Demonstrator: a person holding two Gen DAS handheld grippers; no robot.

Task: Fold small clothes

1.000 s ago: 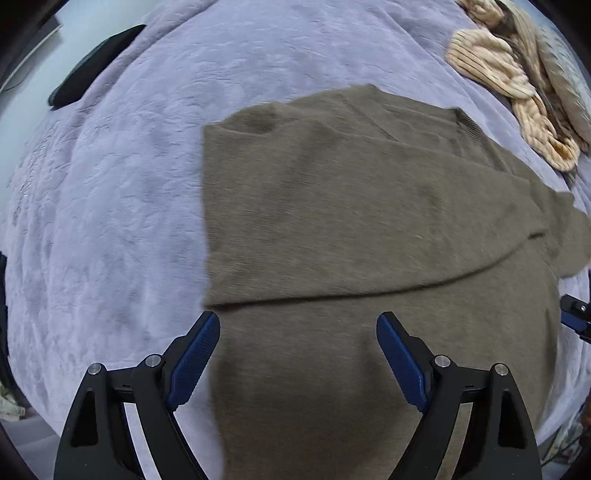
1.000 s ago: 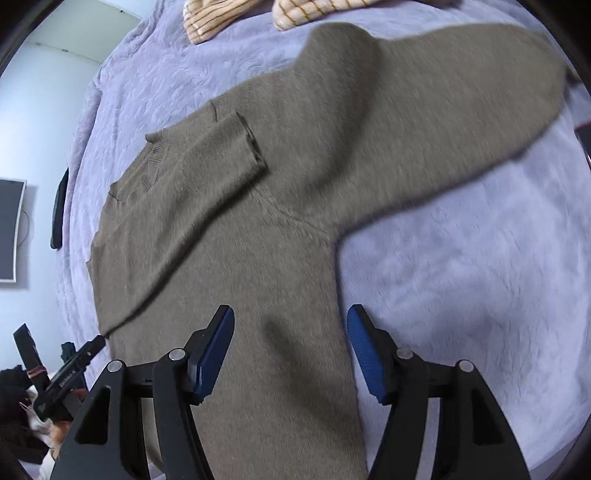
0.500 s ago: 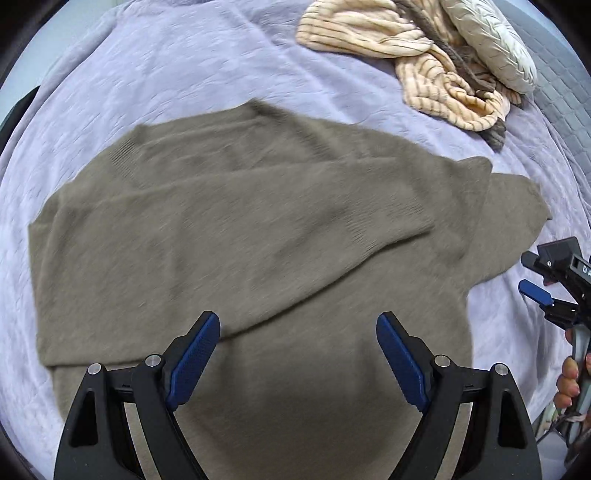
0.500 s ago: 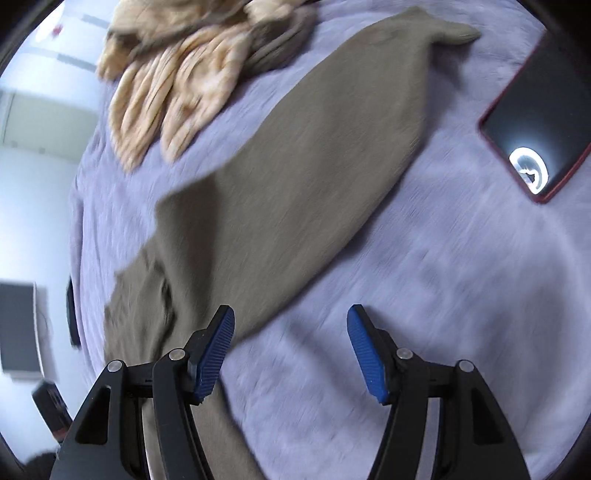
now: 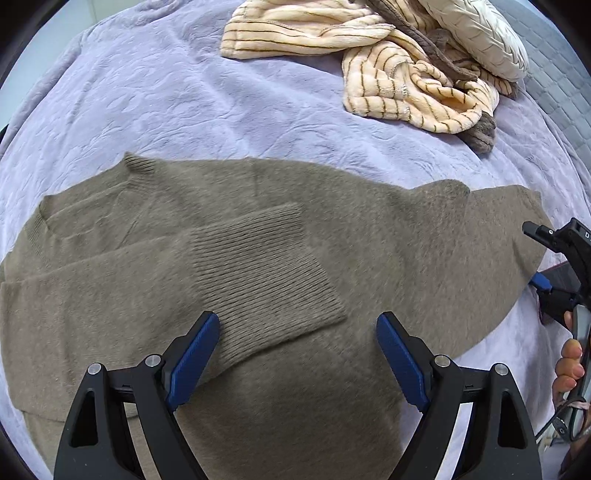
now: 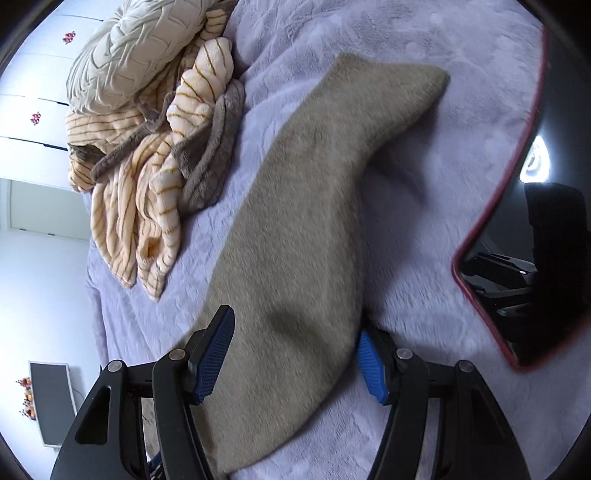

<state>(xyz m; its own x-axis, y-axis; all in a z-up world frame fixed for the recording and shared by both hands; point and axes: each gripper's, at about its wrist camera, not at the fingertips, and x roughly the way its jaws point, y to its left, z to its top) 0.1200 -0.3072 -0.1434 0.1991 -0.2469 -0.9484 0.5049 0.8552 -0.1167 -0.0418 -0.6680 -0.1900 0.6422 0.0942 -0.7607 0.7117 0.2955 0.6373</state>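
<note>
A: What lay on the bed?
B: One olive sweater [image 5: 369, 236], one striped blanket [image 5: 402, 88], one pillow [image 5: 476, 33], one tablet [image 6: 535, 236].
A: Grippers?
B: Two (both black, blue-padded).

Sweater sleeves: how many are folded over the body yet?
1. The left sleeve lies folded across the sweater, its ribbed cuff ahead of the left claw. The right sleeve lies stretched out on the bedspread, between the open right claw's fingers.
</note>
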